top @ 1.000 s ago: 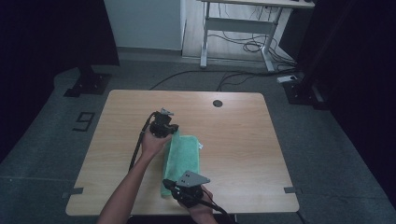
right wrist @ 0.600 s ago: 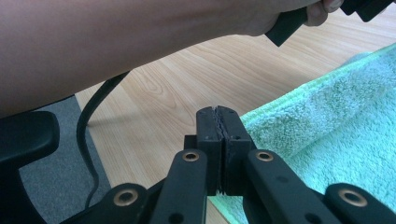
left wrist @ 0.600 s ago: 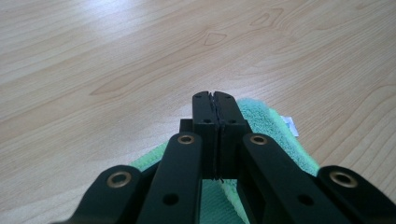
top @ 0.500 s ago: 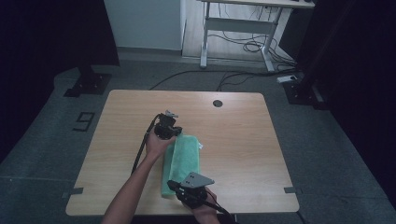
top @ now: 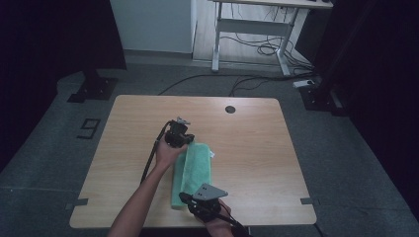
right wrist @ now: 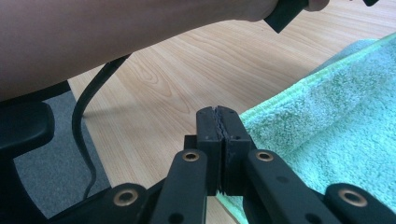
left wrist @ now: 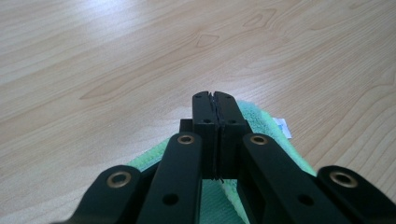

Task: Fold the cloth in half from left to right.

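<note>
Green terry towel (top: 193,173) lies folded lengthwise on the wooden table (top: 247,128); my left gripper (left wrist: 215,100) is pinched tight on its far edge and my right gripper (right wrist: 218,114) on the near edge, so I can fold it evenly.

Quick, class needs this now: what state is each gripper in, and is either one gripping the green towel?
Left gripper: jaws shut, over the far end of the green towel; a pinch cannot be told.
Right gripper: jaws shut at the towel's near edge; a pinch cannot be told.
</note>
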Action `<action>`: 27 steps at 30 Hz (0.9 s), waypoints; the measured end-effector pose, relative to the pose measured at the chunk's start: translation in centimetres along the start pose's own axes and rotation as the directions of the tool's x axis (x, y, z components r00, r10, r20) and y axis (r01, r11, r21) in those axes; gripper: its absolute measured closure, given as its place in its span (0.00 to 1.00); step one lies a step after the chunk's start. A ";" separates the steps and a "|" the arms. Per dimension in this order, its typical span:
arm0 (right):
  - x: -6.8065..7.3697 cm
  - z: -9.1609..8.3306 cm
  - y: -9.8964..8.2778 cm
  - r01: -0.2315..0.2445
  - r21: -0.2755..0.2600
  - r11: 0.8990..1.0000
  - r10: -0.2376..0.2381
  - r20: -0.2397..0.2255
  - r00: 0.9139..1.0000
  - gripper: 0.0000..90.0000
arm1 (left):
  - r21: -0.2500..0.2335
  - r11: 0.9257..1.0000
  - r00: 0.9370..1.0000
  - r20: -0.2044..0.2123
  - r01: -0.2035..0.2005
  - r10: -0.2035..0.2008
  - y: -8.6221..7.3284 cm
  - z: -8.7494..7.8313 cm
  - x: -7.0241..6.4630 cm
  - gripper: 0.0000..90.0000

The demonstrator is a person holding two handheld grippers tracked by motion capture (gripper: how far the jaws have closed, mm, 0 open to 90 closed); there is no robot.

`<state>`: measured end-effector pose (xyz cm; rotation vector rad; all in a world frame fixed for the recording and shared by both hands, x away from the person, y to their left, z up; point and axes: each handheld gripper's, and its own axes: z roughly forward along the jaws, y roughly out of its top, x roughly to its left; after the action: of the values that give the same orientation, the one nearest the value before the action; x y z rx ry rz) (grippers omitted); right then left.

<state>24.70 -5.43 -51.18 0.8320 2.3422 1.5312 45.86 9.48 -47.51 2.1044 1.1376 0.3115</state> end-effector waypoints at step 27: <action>-1.4 -1.1 -1.2 -0.048 0.001 0.999 0.048 0.025 0.999 0.98 | 0.020 1.000 1.000 0.007 -0.011 0.011 0.3 1.6 -0.9 0.98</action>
<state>24.97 -7.40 -51.96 0.9093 2.3221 1.5290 46.32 7.84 -48.39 2.1283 1.1294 0.2993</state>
